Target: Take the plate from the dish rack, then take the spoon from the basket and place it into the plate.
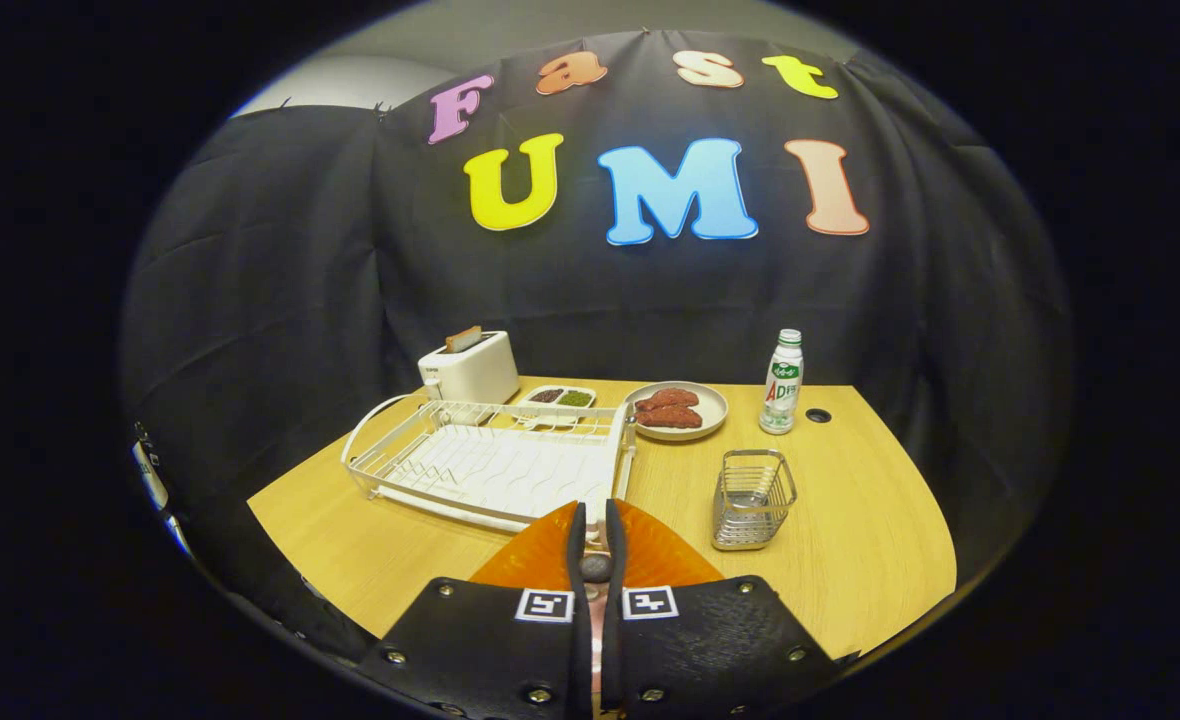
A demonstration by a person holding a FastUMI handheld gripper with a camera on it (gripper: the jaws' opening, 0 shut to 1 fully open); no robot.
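An orange plate (pixel 540 555) lies flat on the wooden table (pixel 870 520), just in front of the white dish rack (pixel 490 465). My gripper (pixel 596 515) hangs over the plate's middle, its fingers nearly together. Pinched between them is a narrow spoon (pixel 595 567): a grey metal part shows in the gap, with a pinkish part behind it. Most of the spoon is hidden by the fingers. The wire basket (pixel 753 497) stands to the right of the plate and looks empty.
Behind the rack sit a white toaster (pixel 470 368) with a slice in it, a small two-part dish (pixel 560 397) and a beige plate of red meat (pixel 675 410). A small bottle (pixel 782 382) stands at the back right.
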